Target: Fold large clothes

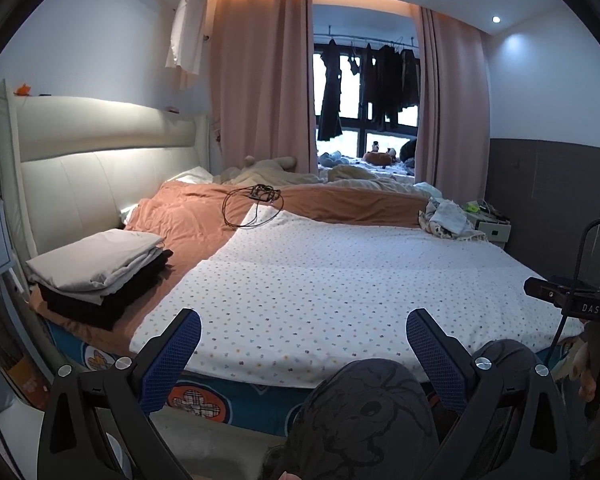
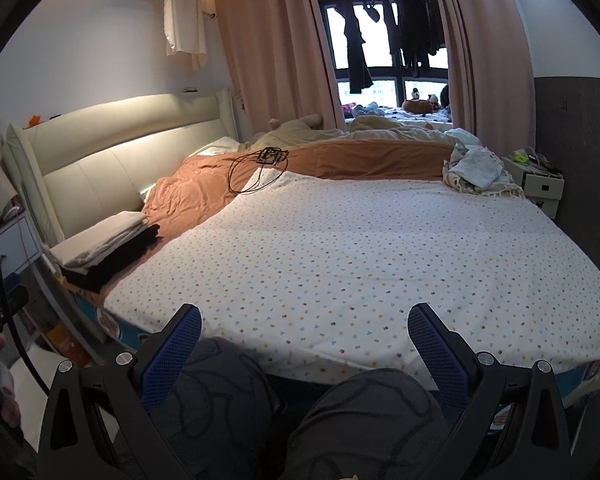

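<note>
A large white cloth with small coloured dots [image 1: 340, 276] [image 2: 360, 252] lies spread flat over the bed, its near edge hanging at the bed's front. My left gripper [image 1: 303, 338] is open, held above the near edge of the cloth with nothing between its blue pads [image 1: 172, 360]. My right gripper [image 2: 304, 338] is also open and empty, just short of the cloth's near edge. A stack of folded clothes, light grey over black [image 1: 100, 272] [image 2: 108, 246], sits at the bed's left side on the orange sheet.
A person's knees in dark patterned trousers [image 1: 364, 412] [image 2: 228, 396] are below the grippers. A black cable and small device [image 1: 256, 204] [image 2: 260, 168] lie at the cloth's far left corner. Crumpled laundry [image 1: 448, 216] [image 2: 480, 172] sits far right. A nightstand [image 2: 540, 184] stands beyond.
</note>
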### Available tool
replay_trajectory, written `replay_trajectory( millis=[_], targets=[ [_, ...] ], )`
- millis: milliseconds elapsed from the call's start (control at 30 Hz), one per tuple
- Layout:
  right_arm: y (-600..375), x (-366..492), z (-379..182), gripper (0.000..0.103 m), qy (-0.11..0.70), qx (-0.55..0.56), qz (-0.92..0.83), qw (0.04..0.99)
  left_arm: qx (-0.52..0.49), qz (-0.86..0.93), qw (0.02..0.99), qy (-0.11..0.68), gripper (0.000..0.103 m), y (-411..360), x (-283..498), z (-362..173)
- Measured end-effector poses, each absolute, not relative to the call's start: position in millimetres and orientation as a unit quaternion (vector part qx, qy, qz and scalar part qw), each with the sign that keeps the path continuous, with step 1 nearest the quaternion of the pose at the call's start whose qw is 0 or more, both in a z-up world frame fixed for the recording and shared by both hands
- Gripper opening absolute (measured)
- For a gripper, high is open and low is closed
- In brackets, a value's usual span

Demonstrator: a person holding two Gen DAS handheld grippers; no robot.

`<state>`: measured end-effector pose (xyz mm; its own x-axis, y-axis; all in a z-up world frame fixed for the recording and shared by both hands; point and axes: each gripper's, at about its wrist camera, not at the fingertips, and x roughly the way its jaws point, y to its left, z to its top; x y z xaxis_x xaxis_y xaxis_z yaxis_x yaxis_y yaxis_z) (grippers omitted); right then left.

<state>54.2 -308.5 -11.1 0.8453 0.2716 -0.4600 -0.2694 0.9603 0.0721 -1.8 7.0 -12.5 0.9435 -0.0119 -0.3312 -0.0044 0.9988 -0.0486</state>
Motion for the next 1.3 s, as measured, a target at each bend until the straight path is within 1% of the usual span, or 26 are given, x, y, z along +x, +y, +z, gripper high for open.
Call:
replay_trajectory(
  millis=[533, 1300],
  targets=[
    [-302.2, 52.5, -14.3, 0.103, 0.241, 0.002, 0.140, 0.960, -0.047, 0.000, 0.986, 0.159, 0.103, 15.7, -9.3, -10.7],
    [-305.3, 48.3, -17.9, 0.103, 0.233, 0.007, 0.144, 0.962, -0.043, -0.001, 0.987, 0.154, 0.103, 13.2, -14.4, -7.4]
  ],
)
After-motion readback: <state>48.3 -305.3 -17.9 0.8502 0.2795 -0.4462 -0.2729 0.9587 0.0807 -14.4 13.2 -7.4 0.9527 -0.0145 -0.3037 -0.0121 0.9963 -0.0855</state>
